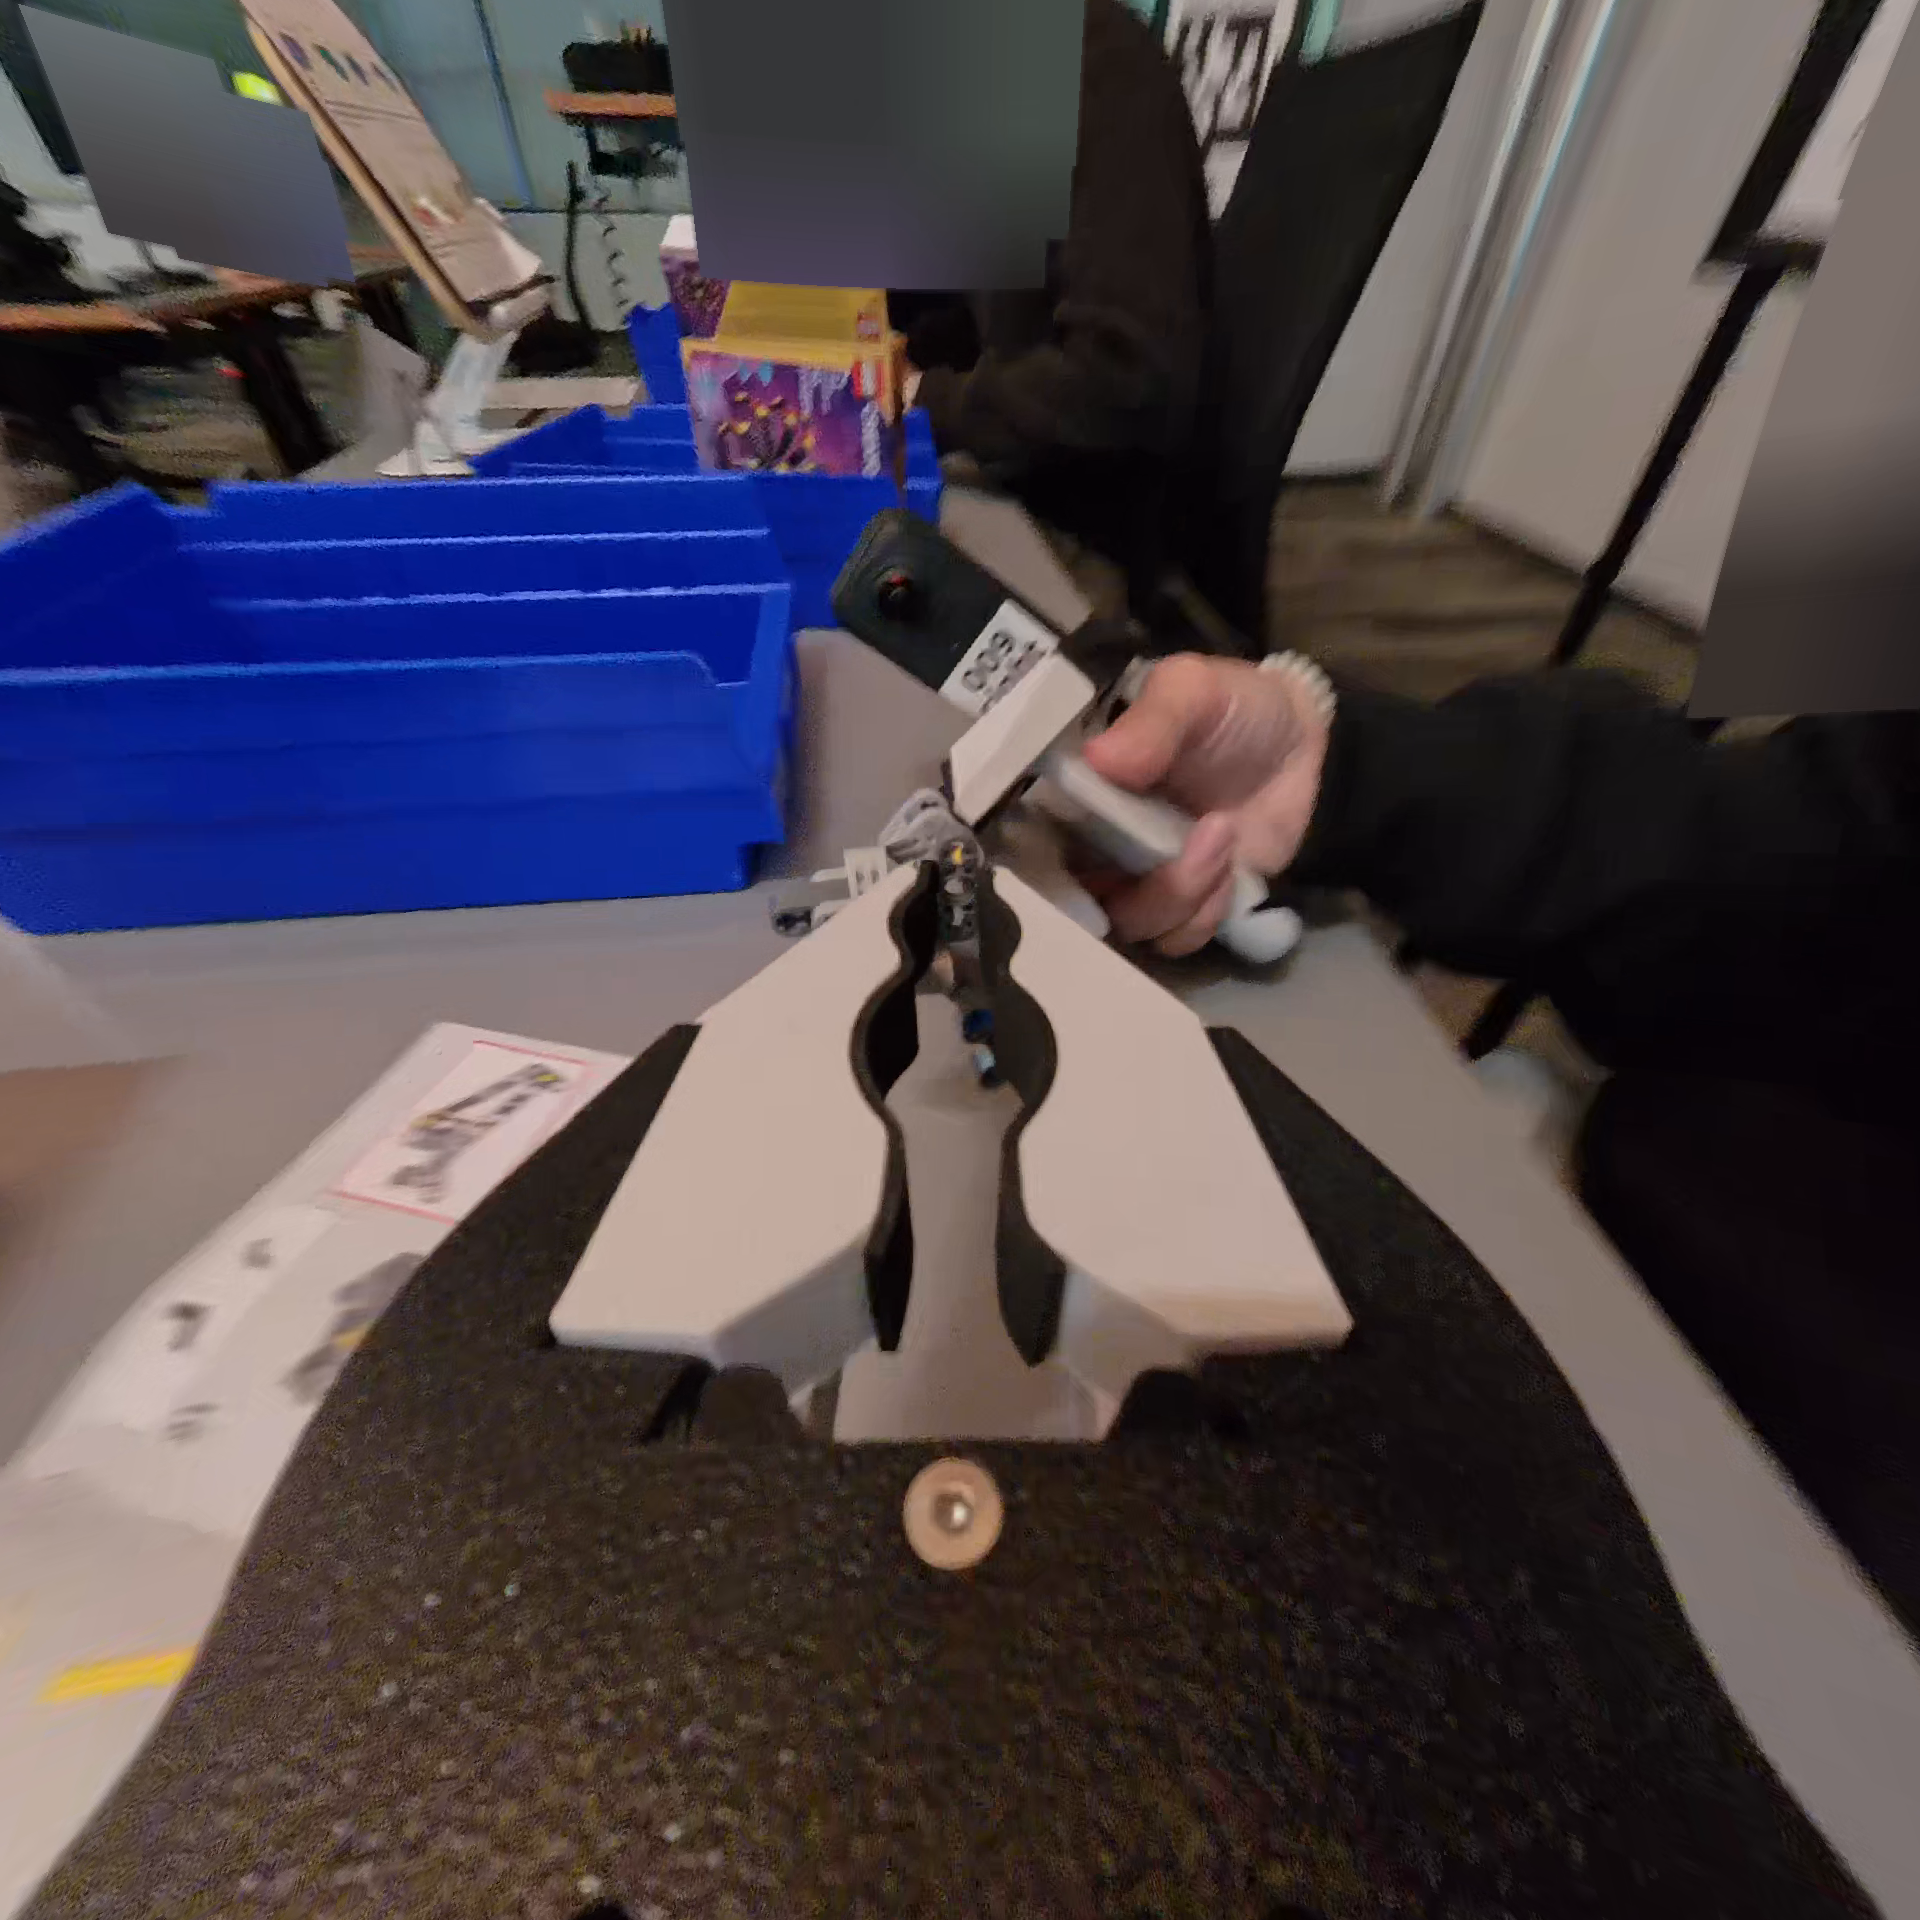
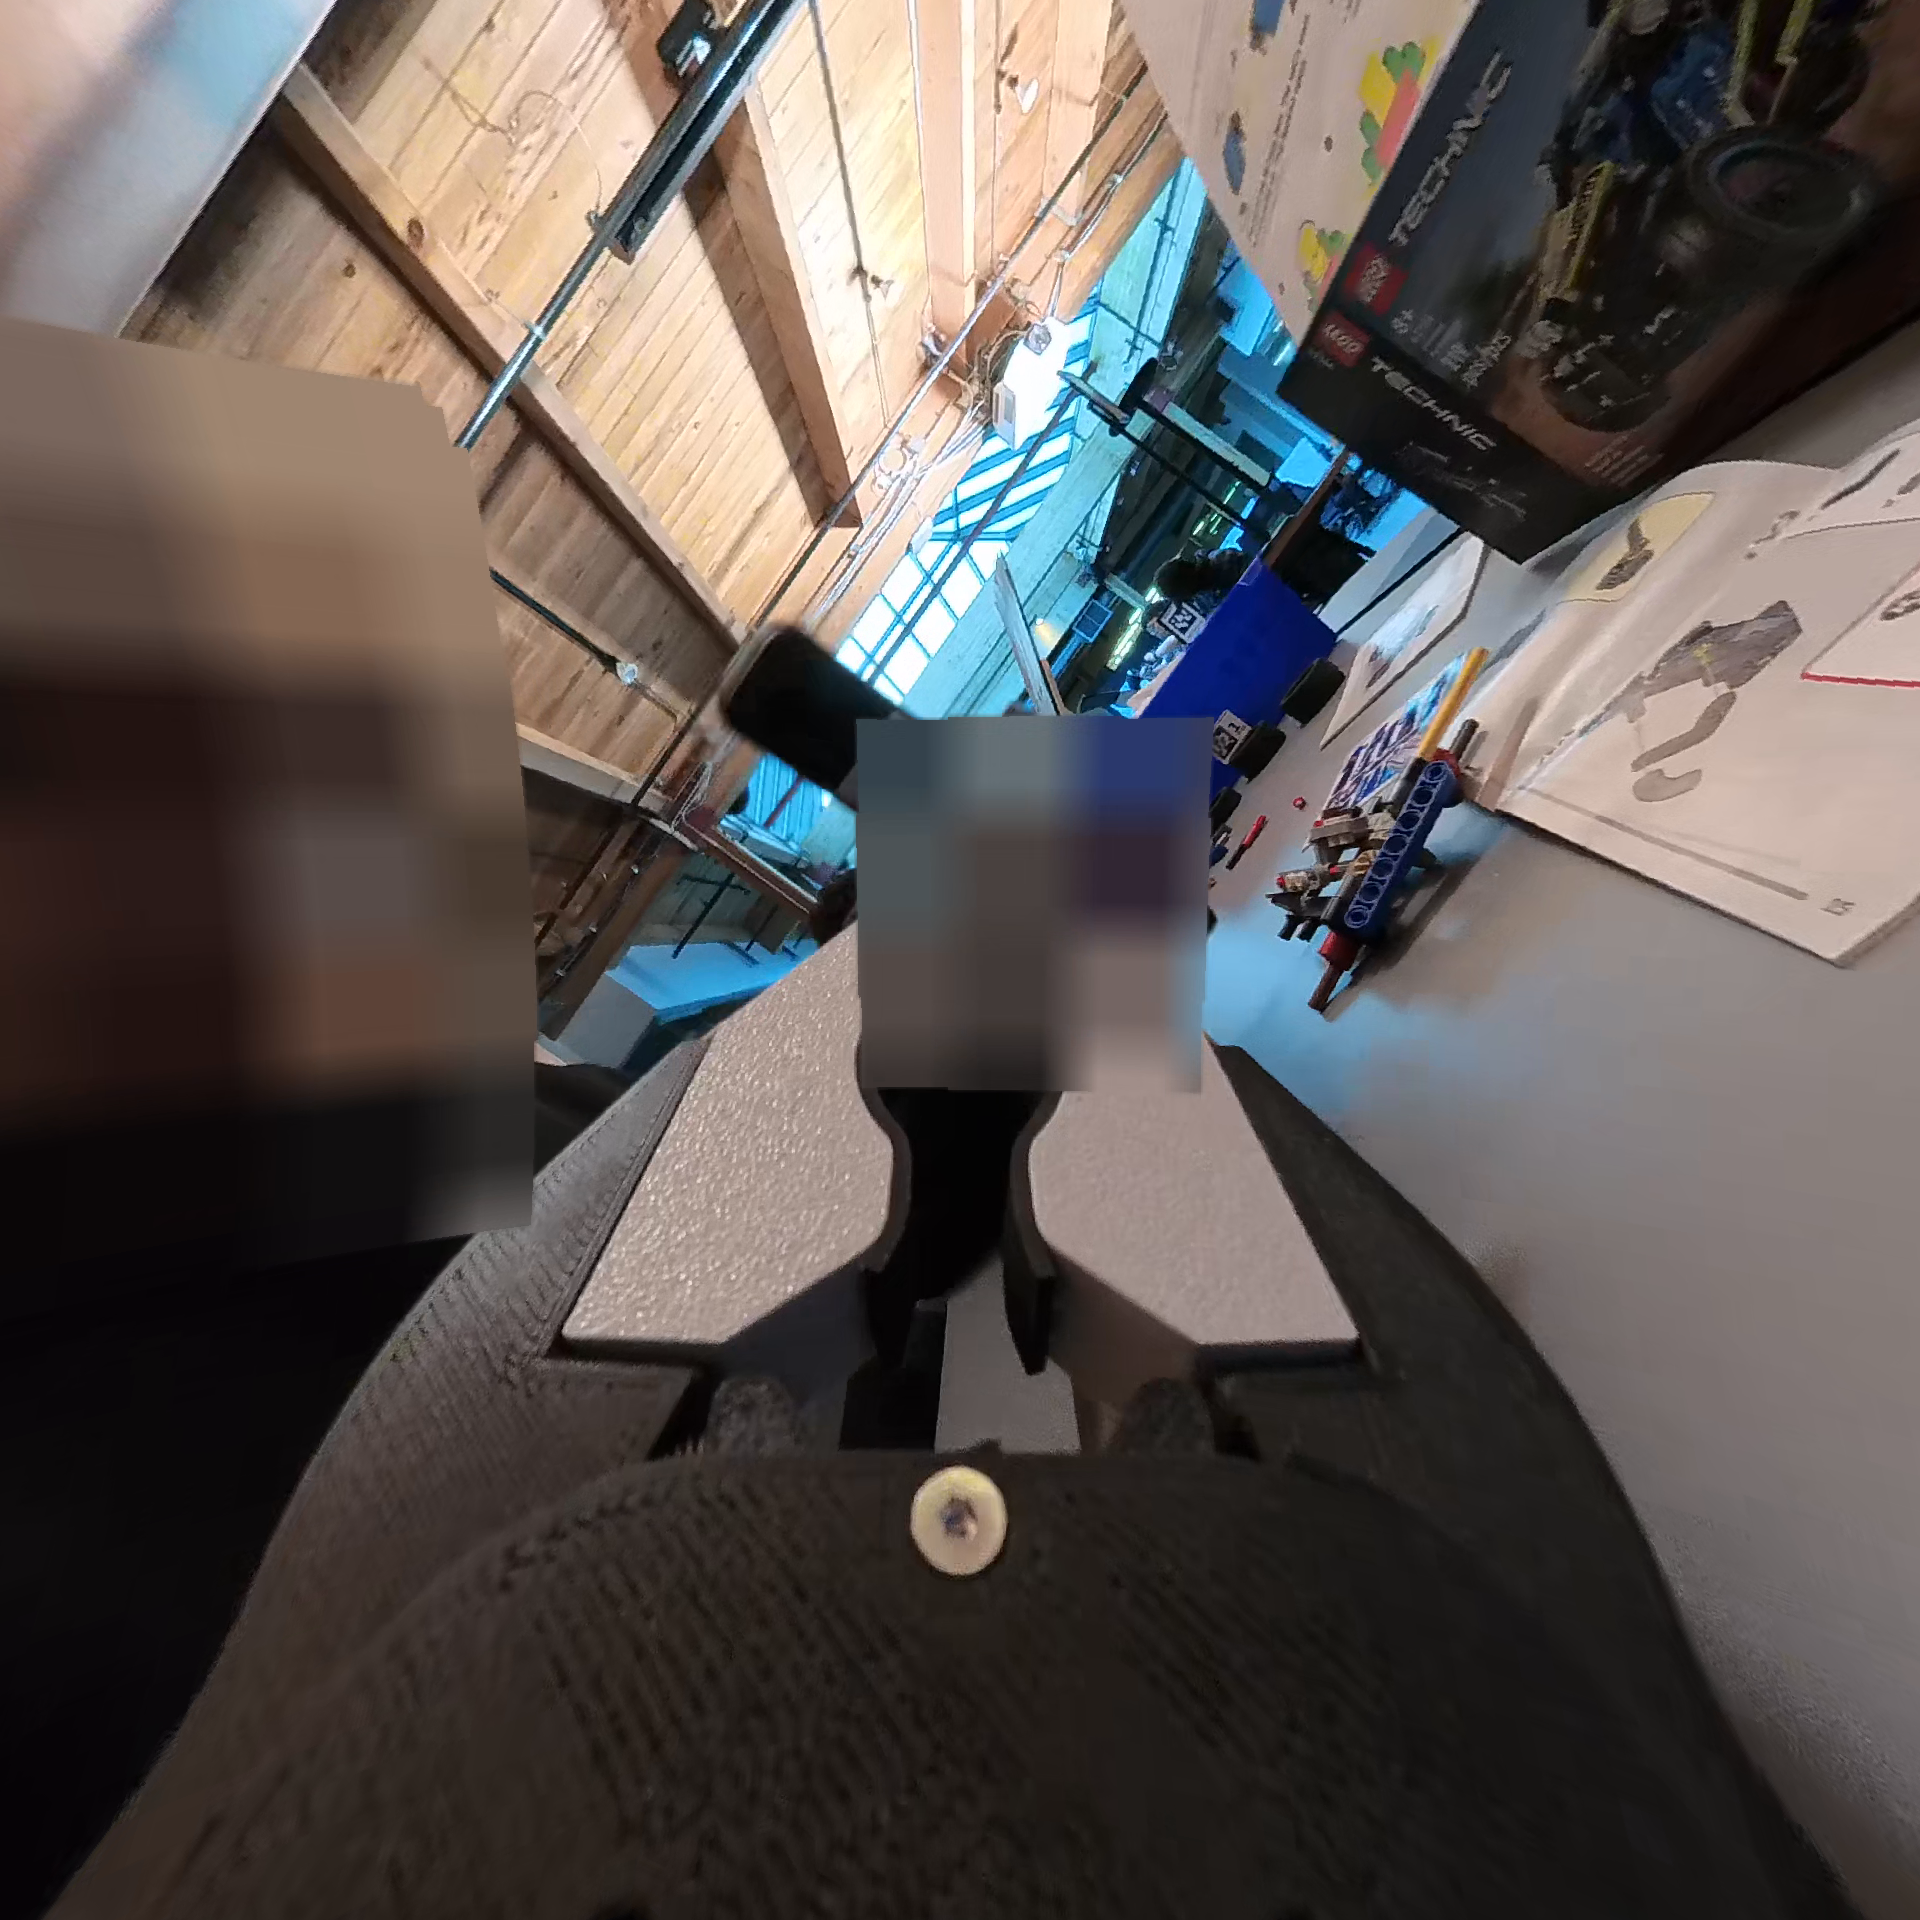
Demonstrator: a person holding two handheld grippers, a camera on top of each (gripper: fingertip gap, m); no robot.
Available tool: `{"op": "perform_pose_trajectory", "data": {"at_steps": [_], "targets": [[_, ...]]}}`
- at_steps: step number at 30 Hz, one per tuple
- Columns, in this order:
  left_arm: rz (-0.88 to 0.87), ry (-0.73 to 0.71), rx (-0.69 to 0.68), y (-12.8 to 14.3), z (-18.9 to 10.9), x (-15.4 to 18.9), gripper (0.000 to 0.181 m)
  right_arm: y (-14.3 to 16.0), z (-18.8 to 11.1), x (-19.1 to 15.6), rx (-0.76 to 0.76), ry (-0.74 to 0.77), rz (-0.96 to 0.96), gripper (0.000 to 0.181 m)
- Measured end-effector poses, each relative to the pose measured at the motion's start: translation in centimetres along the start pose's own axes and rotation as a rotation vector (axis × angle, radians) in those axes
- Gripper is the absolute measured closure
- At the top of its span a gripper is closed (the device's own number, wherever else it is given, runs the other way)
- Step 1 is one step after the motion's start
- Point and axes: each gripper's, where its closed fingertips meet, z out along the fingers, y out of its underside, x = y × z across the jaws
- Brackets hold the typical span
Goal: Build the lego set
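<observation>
**Lego build at an early stage, one small assembly in my grip**

My left gripper (image 1: 951,914) has its jaws closed on a small grey-and-black Technic sub-assembly (image 1: 956,883), held just above the grey surface (image 1: 520,966), with blue pins showing between the jaws lower down. My right gripper (image 1: 971,800), held in a hand (image 1: 1210,800), tilts down to meet the same piece from the far side; its tips are hidden behind a masked patch in its own view, so I cannot tell whether those jaws are open or closed.

Judging by what lies about, most of the set remains to be built. A second partial assembly, built around a blue Technic beam (image 2: 1397,847) with red and yellow axles, rests on the surface beside the open instruction booklet (image 2: 1704,727). A red loose part (image 2: 1252,831) lies near it. The set's dark box (image 2: 1621,270) stands behind the booklet. Blue storage bins (image 1: 395,707) are stacked at the far left, their contents out of sight. Joining the two sub-assemblies appears not yet done.
</observation>
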Motion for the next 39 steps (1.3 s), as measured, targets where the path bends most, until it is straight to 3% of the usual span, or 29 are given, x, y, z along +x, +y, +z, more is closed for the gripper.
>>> {"op": "perform_pose_trajectory", "data": {"at_steps": [12,18,23,28,34,39], "targets": [[-0.722,0.190,0.158,-0.6,-0.5,-1.0,0.176,-0.5,0.6,0.2,0.033,0.051,-0.115,0.176],[-0.922,0.312,0.238,-0.9,-0.9,-0.8,0.176,-0.5,0.8,-0.2,0.030,0.038,-0.167,0.177],[-0.964,0.331,0.262,-1.2,-0.9,-0.9,0.176,-0.4,0.8,-0.2,0.013,0.044,-0.202,0.177],[-0.860,0.266,0.216,-0.7,-0.9,-1.2,0.176,-0.5,0.8,0.3,0.012,0.076,-0.198,0.177],[-0.480,0.200,0.056,0.2,-1.2,-0.3,0.177,0.0,1.0,-0.4,-0.014,0.024,-0.209,0.176],[-0.110,0.096,-0.193,3.4,-0.9,0.2,0.176,-0.8,0.8,-0.4,0.054,0.003,-0.162,0.176]]}}
